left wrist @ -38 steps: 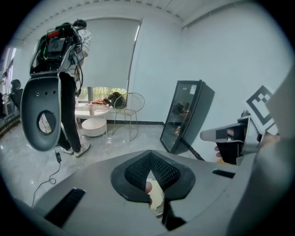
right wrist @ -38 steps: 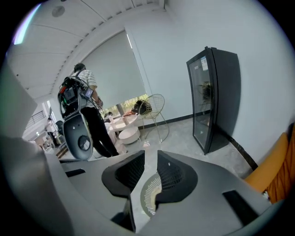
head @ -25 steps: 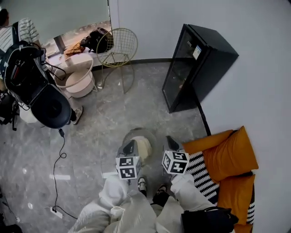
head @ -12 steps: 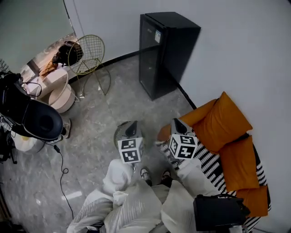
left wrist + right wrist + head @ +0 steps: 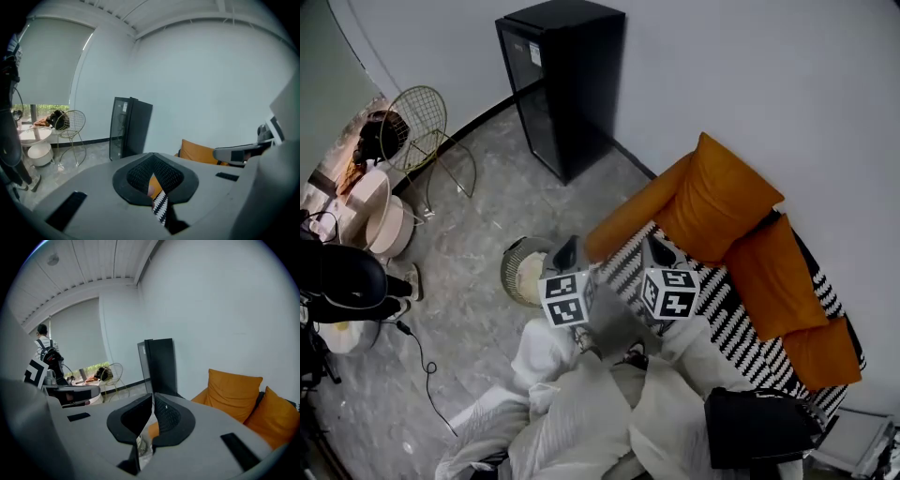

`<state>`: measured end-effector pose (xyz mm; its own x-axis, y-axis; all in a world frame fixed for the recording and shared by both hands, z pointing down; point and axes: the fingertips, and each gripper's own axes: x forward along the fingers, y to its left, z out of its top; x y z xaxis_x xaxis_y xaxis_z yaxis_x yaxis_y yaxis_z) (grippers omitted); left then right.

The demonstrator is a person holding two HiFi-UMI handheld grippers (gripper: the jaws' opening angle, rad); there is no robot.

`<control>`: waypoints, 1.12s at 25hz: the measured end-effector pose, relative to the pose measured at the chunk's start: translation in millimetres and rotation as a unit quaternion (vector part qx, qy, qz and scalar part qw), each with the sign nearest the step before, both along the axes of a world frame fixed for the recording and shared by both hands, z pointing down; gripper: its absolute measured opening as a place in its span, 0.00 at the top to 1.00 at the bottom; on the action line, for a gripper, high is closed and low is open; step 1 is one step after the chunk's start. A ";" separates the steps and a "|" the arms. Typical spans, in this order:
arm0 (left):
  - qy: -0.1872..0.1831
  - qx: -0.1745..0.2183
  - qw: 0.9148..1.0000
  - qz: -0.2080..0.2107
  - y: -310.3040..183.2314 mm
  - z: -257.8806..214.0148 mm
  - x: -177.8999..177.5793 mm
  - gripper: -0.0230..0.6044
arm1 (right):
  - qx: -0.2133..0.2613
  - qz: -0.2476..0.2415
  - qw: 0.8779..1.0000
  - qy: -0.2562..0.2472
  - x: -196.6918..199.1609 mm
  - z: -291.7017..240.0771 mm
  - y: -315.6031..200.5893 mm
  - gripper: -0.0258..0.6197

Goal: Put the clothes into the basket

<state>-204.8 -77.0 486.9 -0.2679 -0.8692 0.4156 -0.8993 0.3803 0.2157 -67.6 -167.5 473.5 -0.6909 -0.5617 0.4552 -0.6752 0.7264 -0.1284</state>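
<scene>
Left gripper [image 5: 152, 156] and right gripper [image 5: 153, 398]: claws pinched together, nothing held. Round pale woven basket [image 5: 514, 269] at 9 o'clock of the left claw, pale fill, unclear if clothes. No loose garment visible, so this fits pre-pickup or post-drop. Grey marble floor [image 5: 469, 230]. Black-white striped sofa [image 5: 727, 314] at 3, black cabinet [image 5: 567, 84] at 12.

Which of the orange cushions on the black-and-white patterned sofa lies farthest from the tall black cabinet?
The orange cushion at the lower-right end of the black-and-white patterned sofa; the others lie between it and the tall black cabinet.
</scene>
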 end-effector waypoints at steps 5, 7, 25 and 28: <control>-0.013 -0.019 0.999 -0.049 33.0 2.7 4.1 0.96 | -0.012 -0.049 0.999 -0.002 -7.9 8.5 6.1 0.91; -0.020 -0.023 0.997 -0.077 52.1 3.2 0.4 0.95 | -0.009 -0.072 0.997 -0.002 -16.9 8.4 12.7 0.91; -0.015 -0.035 0.984 -0.172 119.5 11.6 -32.9 0.95 | 0.024 -0.177 0.984 0.010 -74.2 4.2 58.8 0.92; -0.016 -0.034 0.984 -0.171 117.5 11.1 -34.4 0.95 | 0.026 -0.177 0.984 0.008 -74.8 2.6 56.7 0.92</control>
<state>-239.2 40.5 498.0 -0.5543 -0.6955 0.4571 -0.7215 0.6753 0.1527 -142.4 -110.8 476.1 -0.8397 -0.3107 0.4454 -0.3813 0.9213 -0.0762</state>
